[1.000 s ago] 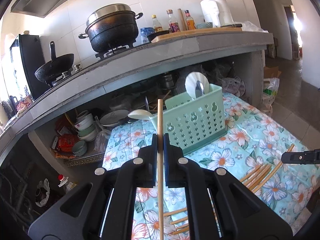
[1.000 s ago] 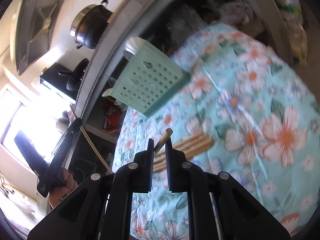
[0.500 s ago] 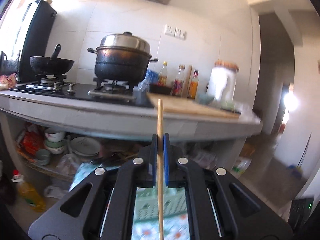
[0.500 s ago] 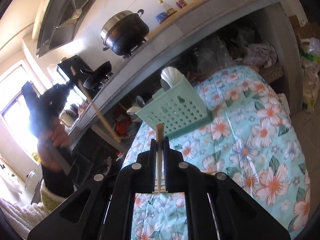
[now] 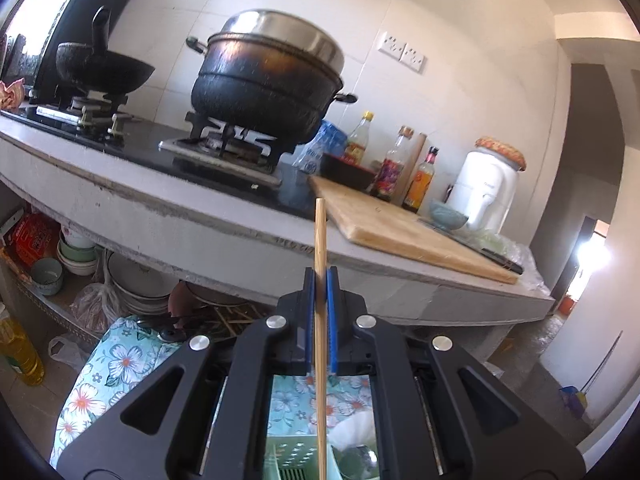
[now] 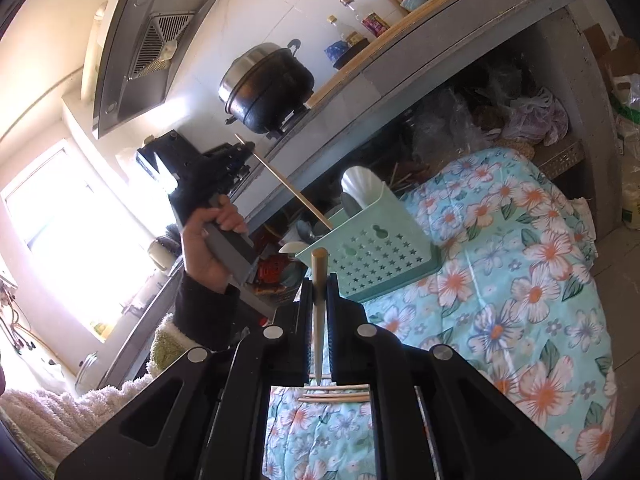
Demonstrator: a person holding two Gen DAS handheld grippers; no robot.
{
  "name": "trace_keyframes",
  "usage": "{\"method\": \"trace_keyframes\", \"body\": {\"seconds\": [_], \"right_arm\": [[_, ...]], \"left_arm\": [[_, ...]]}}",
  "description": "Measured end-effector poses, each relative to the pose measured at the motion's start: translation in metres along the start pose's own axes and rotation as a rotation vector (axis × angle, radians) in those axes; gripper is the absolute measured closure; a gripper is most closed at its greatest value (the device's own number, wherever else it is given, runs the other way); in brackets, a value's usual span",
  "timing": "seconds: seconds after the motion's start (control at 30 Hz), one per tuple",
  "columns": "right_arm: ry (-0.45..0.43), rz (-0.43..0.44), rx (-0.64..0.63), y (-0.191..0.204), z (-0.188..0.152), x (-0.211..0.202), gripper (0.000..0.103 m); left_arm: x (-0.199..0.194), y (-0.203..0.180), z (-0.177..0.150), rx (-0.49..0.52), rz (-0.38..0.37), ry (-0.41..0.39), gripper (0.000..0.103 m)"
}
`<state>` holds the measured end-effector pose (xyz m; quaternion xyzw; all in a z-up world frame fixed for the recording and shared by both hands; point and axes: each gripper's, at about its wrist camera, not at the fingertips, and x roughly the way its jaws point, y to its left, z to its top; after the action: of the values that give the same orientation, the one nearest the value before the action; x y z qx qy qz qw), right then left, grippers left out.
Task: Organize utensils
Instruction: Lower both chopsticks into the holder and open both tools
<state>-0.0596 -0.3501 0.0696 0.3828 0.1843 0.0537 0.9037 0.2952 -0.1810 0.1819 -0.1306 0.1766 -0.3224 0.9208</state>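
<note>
I hold one chopstick (image 5: 320, 264) clamped upright in the left gripper (image 5: 320, 280) and another (image 6: 319, 276) in the right gripper (image 6: 319, 284) — lower ends free to drop into the green basket (image 6: 372, 256) ahead.

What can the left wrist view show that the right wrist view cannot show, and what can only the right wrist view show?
Only the left wrist view shows the wok and the white jar. Only the right wrist view shows the range hood, the person's hand carrying the left tool, and loose chopsticks on the floral cloth. Both show the black pot, the cutting board and the green basket, and in each view the tool is shut on a chopstick.
</note>
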Motion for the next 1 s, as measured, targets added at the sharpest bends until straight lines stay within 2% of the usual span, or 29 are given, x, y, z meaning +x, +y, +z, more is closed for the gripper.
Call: {"method": "trace_keyframes", "body": {"seconds": [0.27, 0.37, 0.43, 0.57, 0.63, 0.73, 0.87, 1.0], "right_arm": [[-0.013, -0.036, 0.006, -0.011, 0.007, 0.0, 0.096], [-0.023, -0.054, 0.0, -0.012, 0.011, -0.003, 0.096], [-0.03, -0.064, -0.002, -0.012, 0.014, -0.004, 0.096], [-0.055, -0.084, -0.014, -0.009, 0.022, -0.008, 0.096], [-0.085, -0.091, -0.033, -0.004, 0.031, -0.013, 0.096], [-0.151, -0.094, -0.077, 0.01, 0.05, -0.021, 0.096], [-0.234, -0.075, -0.149, 0.033, 0.082, -0.021, 0.096], [-0.27, -0.068, -0.237, 0.06, 0.113, 0.003, 0.096]], "left_arm": [[0.025, 0.018, -0.039, -0.006, 0.027, 0.093, 0.098], [0.02, 0.021, -0.047, -0.001, 0.026, 0.11, 0.084], [0.013, 0.022, -0.05, 0.005, 0.027, 0.108, 0.07], [-0.012, 0.02, -0.052, 0.04, 0.026, 0.08, 0.057], [-0.026, 0.019, -0.052, 0.055, 0.028, 0.068, 0.048], [-0.051, 0.022, -0.055, 0.063, 0.038, 0.069, 0.042], [-0.092, 0.034, -0.073, 0.072, 0.073, 0.087, 0.037], [-0.126, 0.048, -0.111, 0.078, 0.112, 0.146, 0.036]]}}
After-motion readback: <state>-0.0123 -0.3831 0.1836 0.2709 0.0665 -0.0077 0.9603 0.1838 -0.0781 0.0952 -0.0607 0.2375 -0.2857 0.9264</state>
